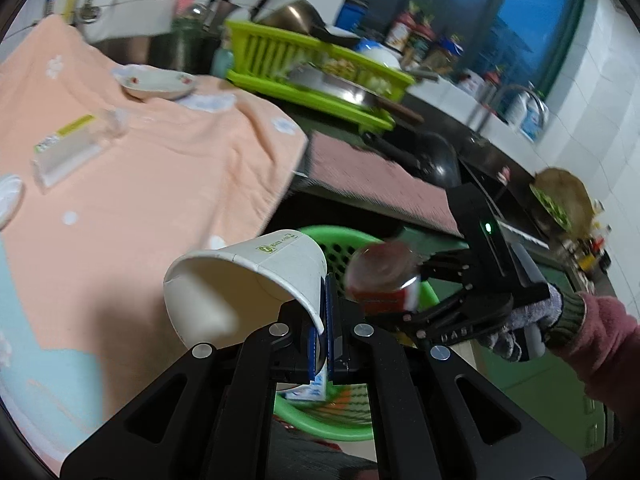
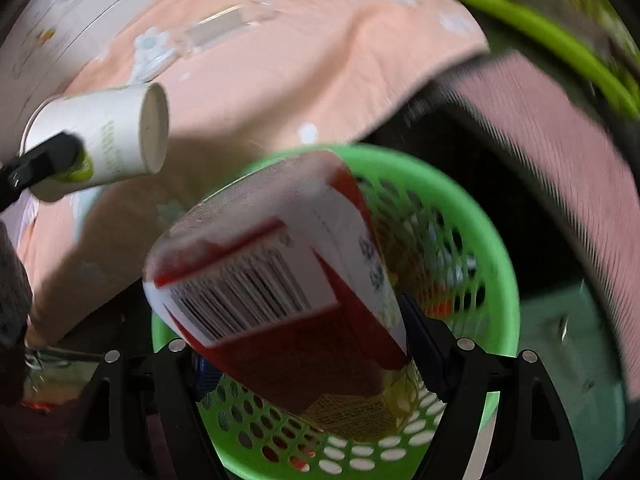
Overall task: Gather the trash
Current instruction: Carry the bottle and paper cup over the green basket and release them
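Left gripper (image 1: pixel 325 316) clamped tight on the rim wall of a white paper cup (image 1: pixel 244 280), tipped sideways beside the green basket (image 2: pixel 496 264). Right gripper (image 2: pixel 304 360) grips a red-labelled bottle (image 2: pixel 280 280), tilted directly above the basket mouth.

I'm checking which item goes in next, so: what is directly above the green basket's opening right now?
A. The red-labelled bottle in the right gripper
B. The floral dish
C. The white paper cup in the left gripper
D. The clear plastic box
A: in the right wrist view the red-labelled bottle, held between the right gripper fingers, hangs over the green basket, while the paper cup sits off to the side above the peach cloth.
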